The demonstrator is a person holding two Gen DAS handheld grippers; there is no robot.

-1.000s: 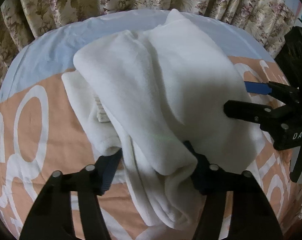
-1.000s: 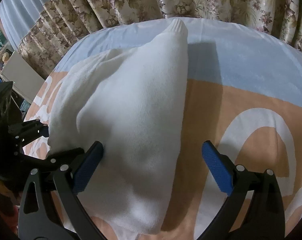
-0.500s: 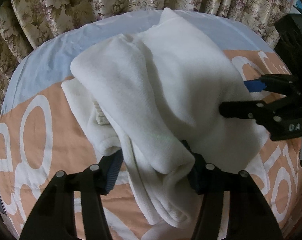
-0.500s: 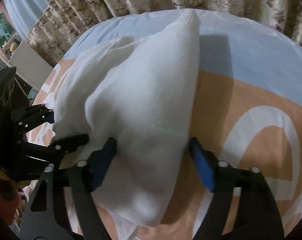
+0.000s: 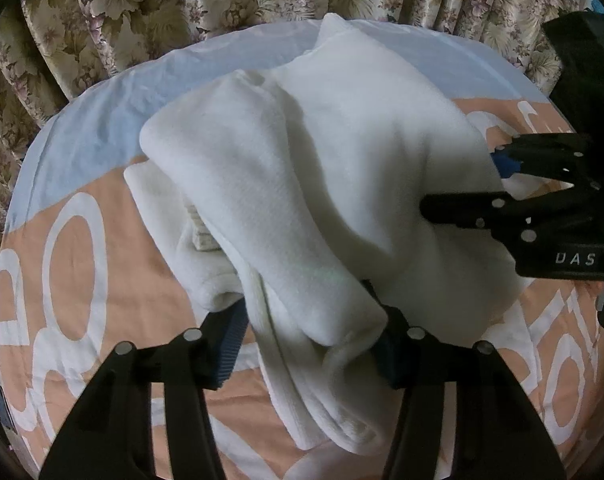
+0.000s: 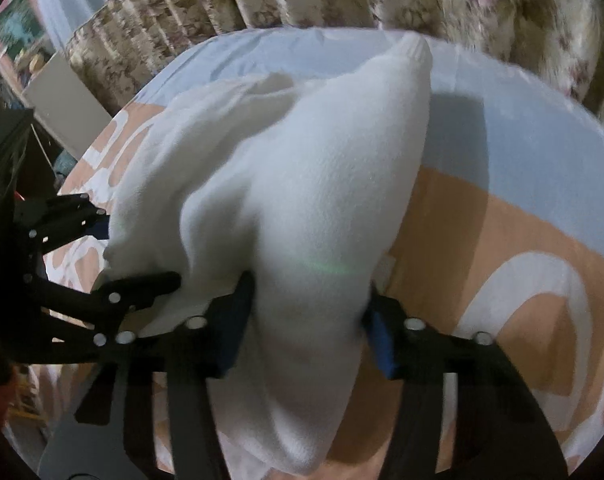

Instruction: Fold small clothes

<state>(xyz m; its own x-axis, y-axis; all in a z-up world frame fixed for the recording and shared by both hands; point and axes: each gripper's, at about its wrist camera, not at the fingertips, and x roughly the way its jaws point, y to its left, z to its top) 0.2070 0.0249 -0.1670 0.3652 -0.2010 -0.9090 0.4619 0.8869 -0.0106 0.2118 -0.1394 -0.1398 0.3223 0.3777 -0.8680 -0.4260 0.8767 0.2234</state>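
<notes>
Both jaws are closing on the bunched white garment (image 5: pixel 302 184) lying mid-bed (image 5: pixel 94 136): left hand-held gripper (image 5: pixel 308 344) near end, right hand-held gripper (image 6: pixel 308 332) right side. Thick bunching might let layers slip loose, wrecking the fold.

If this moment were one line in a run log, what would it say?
step: gathering | left gripper: closing on bunched white fleece garment | right gripper: closing around another fold | surface: peach-and-blue bedsheet

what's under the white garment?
The white garment lies bunched on the peach, blue and white bedsheet. A ribbed cream piece peeks out under its left fold. Anything else beneath is covered.
</notes>
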